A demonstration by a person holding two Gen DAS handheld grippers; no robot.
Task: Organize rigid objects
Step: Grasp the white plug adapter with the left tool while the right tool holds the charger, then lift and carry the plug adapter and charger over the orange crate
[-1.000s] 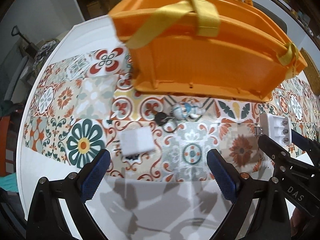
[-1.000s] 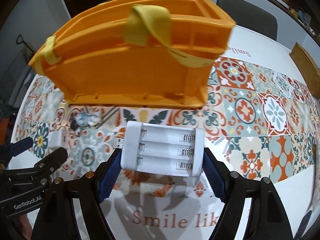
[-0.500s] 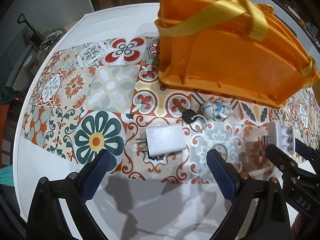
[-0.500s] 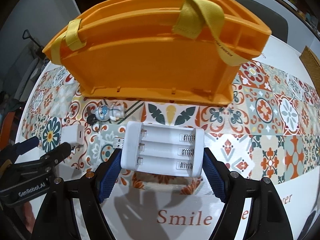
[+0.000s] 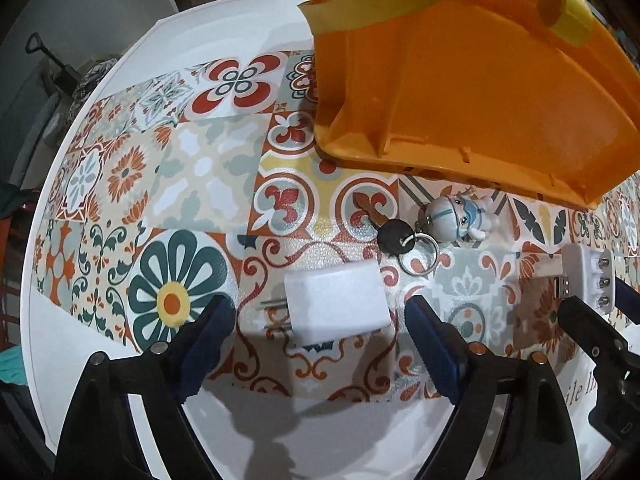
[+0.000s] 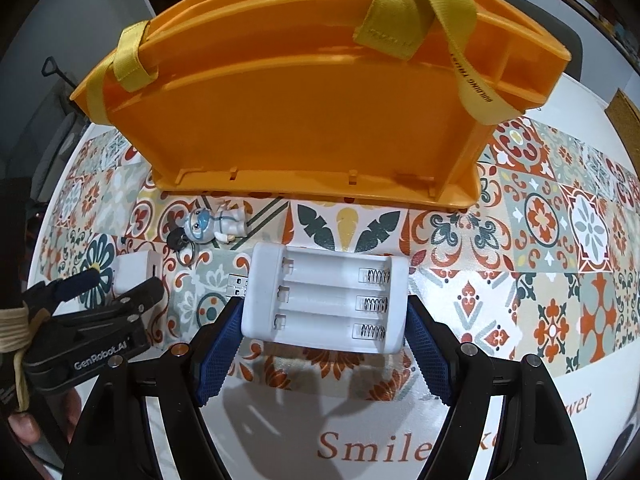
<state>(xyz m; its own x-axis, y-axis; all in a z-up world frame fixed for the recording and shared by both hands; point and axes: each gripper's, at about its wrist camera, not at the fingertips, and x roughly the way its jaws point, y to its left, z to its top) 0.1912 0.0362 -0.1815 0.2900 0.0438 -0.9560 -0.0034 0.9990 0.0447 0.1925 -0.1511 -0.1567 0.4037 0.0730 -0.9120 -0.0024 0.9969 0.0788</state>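
Battery charger pinched, wall plug framed by spread tongs.

Right gripper (image 6: 324, 320) clamped on white three-slot USB battery charger (image 6: 326, 306), held above patterned tablecloth (image 6: 560, 264) in front of orange caddy (image 6: 304, 112). Left gripper (image 5: 320, 344) wide apart around white plug adapter (image 5: 334, 304) lying flat, not touching; figurine keychain (image 5: 452, 220) just beyond, near caddy base.

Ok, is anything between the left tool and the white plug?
Nothing visible. The plug lies flat on the mat, centred just ahead of the open left tool. The keyring sits beyond it, toward the orange caddy.
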